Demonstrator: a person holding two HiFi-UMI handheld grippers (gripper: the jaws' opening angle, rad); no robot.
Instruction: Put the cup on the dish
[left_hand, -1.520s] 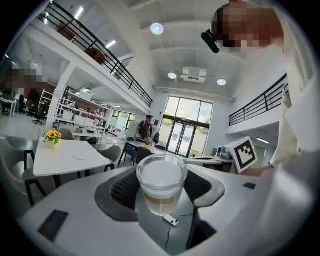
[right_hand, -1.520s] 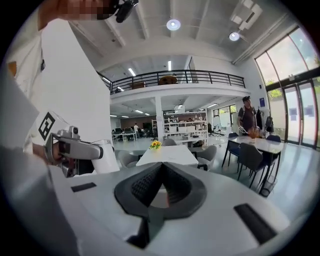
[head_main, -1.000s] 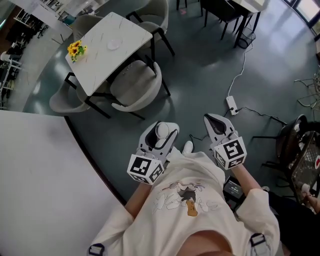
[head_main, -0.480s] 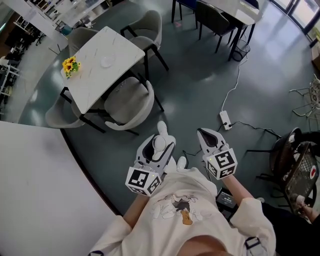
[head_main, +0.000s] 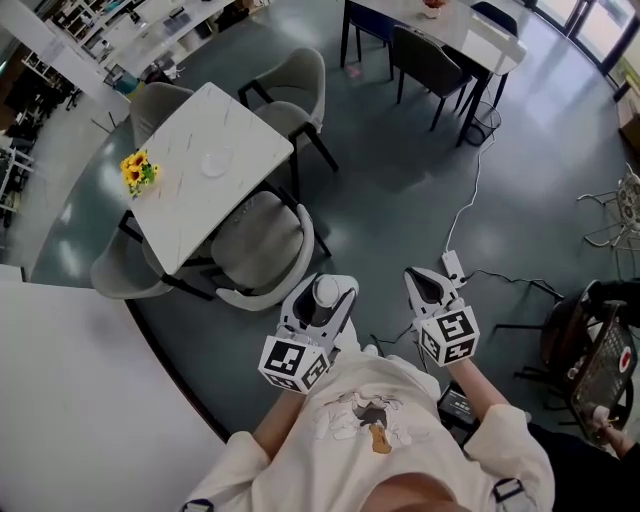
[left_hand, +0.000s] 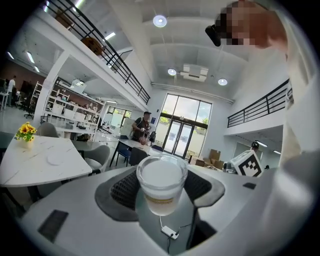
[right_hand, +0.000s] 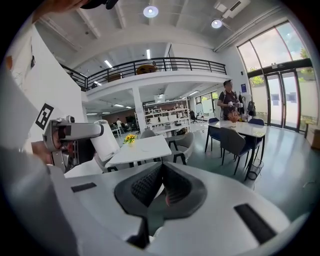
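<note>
Cup (left_hand: 161, 180): clamped between the jaws of the left gripper (head_main: 322, 300), which stand wide with the ribbed pads pressed on either side of the cup wall below the rim. It is carried over the floor on the near side of the white table (head_main: 190, 205), well apart from it, mouth roughly upward.

Dish (head_main: 215, 163): small, pale, lying flat near the middle of that table. Yellow flowers (head_main: 138, 172) stand at the table's far-left edge, clear of the dish.

Right gripper (right_hand: 161, 182): jaws brought together at the tips, nothing between them. It is also well short of the table.

Handling (judgement): frosted, thin-walled plastic, so light, and likely to buckle under a hard squeeze. The wall is smooth and tapered, so it may creep in the pads. A mid-wall hold as now looks sound. Its base is narrower than its mouth, so it needs a level set-down, centred on the dish. It is probably empty, though the cloudy wall leaves that unsure.

Markings: a yellowish band runs round the lower cup, and no lettering on it can be read. The cubes on both grippers carry black-and-white square patterns, not text. The shirt has a cartoon print with no legible words.
</note>
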